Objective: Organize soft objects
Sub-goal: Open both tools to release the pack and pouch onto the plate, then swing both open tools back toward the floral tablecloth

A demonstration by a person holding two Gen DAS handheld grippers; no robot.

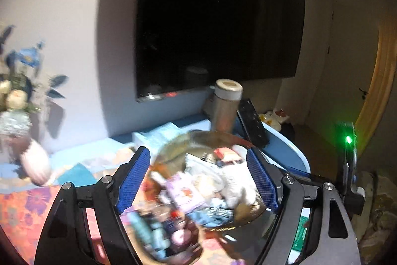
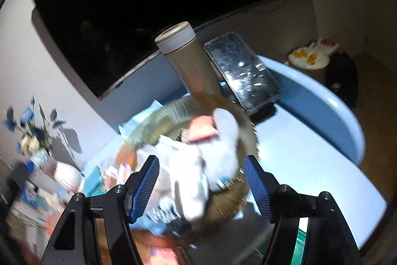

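A round golden woven basket (image 1: pixel 173 143) (image 2: pixel 250 131) stands on the patterned cloth, heaped with several soft things. Among them are a white plush (image 1: pixel 235 180) (image 2: pixel 223 135), a pink piece (image 2: pixel 201 128) and a lilac pouch (image 1: pixel 184 190). The picture is blurred. My left gripper (image 1: pixel 197 150) hovers over the basket with its blue pads wide apart and nothing between them. My right gripper (image 2: pixel 201 158) is open too, just above the white plush, and its pads stand apart from the plush.
A metal flask (image 1: pixel 227 106) (image 2: pixel 191 58) and a propped phone (image 2: pixel 242 68) stand behind the basket on a blue round table (image 2: pixel 322 101). A dark screen (image 1: pixel 218 16) hangs on the wall. A flower vase (image 1: pixel 15 101) and a striped pink-white object (image 1: pixel 37 163) are at the left.
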